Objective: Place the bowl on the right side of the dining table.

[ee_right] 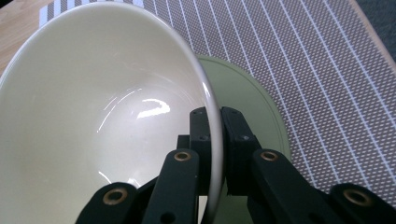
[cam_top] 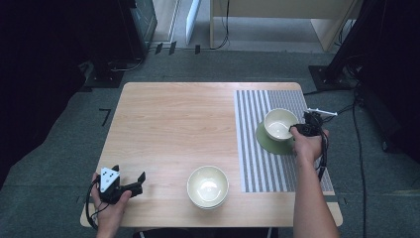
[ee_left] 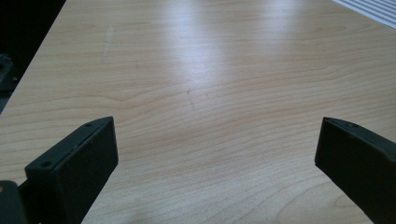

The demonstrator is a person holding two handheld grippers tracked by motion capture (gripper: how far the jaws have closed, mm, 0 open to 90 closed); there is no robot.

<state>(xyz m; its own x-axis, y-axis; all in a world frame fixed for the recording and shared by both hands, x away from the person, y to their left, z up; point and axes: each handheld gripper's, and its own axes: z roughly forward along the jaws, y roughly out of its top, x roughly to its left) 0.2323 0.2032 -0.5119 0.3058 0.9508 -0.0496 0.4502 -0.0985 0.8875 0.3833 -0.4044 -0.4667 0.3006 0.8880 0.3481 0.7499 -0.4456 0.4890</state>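
Right gripper [ee_right: 212, 135] clamped on cream bowl [cam_top: 279, 123] rim, over green saucer [cam_top: 267, 143] at table's right edge. Glazed, slippery, breakable; rim pinch suits. Left gripper [cam_top: 130, 182] apart, idle.

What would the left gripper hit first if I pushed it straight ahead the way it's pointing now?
Nothing nearby, it seems. The left gripper stands open over bare wooden table, and only the striped placemat corner shows far ahead, off to one side. Depth is hard to judge.
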